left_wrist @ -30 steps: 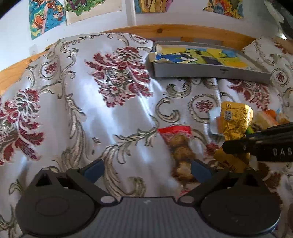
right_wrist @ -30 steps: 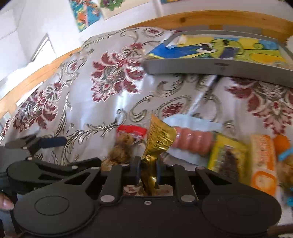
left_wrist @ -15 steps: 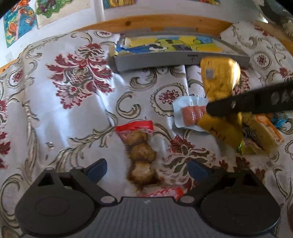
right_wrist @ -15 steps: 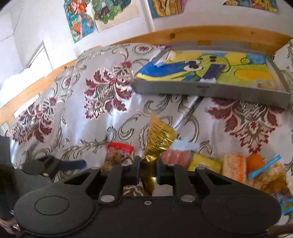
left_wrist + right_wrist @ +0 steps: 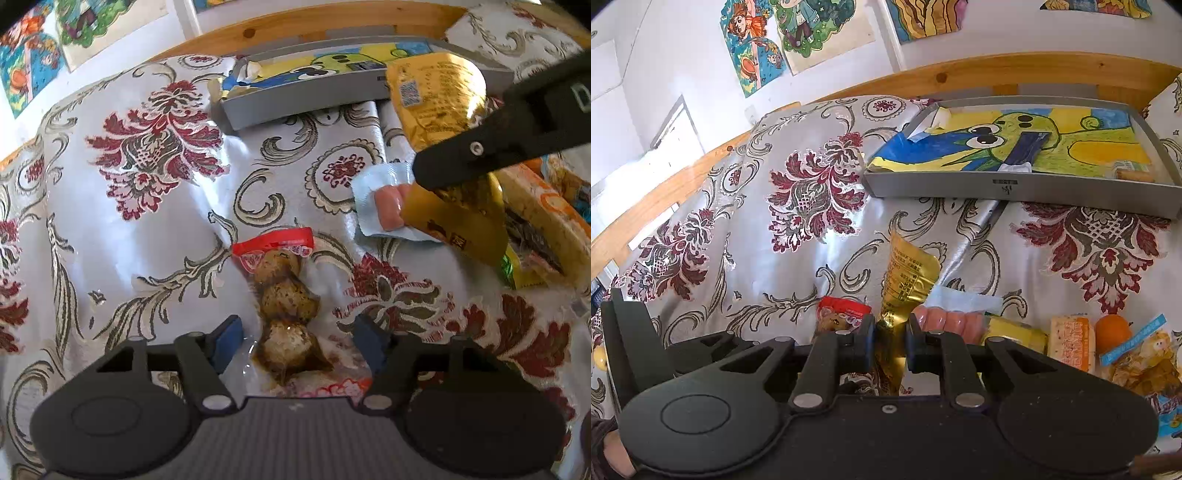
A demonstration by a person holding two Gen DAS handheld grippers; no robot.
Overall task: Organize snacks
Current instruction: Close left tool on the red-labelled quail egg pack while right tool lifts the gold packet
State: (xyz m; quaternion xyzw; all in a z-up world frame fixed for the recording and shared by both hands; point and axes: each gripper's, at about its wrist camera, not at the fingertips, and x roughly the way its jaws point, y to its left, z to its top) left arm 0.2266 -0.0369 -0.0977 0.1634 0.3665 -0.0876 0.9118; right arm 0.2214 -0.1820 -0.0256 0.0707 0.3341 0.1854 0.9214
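Right gripper [image 5: 890, 345] clenched on gold pouch [image 5: 908, 275], now raised off cloth, closer to grey tray [image 5: 1015, 188] than second ago; we judge transfer underway. Left gripper [image 5: 297, 341] spread, now straddling meatball pack [image 5: 284, 295] on cloth; we expect next pick
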